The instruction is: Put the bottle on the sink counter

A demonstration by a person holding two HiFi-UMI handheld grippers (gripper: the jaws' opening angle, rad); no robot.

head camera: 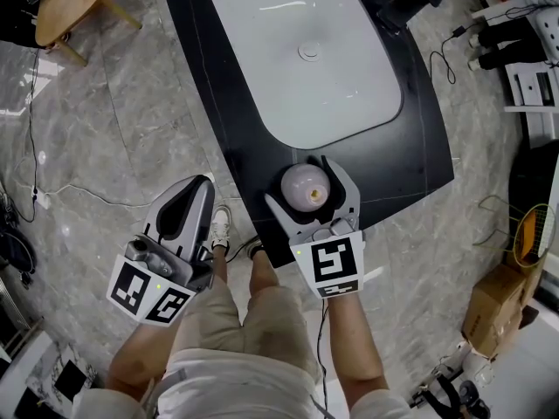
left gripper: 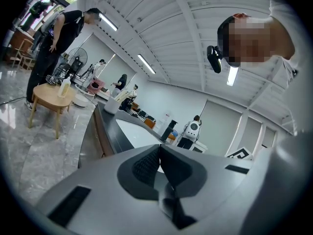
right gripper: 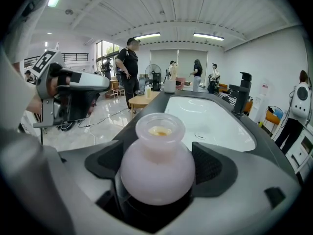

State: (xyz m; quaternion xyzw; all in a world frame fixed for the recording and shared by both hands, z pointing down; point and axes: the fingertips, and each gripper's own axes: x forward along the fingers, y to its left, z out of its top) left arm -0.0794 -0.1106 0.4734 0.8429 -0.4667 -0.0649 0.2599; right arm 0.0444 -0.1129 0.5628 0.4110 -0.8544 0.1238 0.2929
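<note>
A round, pale pink bottle [head camera: 306,190] with an open neck sits between the jaws of my right gripper [head camera: 303,184], which is shut on it. It hangs over the front edge of the black sink counter [head camera: 410,155], just short of the white basin [head camera: 306,51]. In the right gripper view the bottle [right gripper: 157,163] fills the gap of the right gripper [right gripper: 157,151], both pads against its sides. My left gripper [head camera: 199,188] is off to the left over the floor, shut and holding nothing. In the left gripper view the left gripper [left gripper: 159,153] has its pads pressed together.
A black faucet [head camera: 410,3] stands at the basin's far right corner. A small round wooden table [head camera: 70,3] is at the far left, with cables across the marble floor. A cardboard box [head camera: 498,308] sits at the right. Several people stand further back in the room.
</note>
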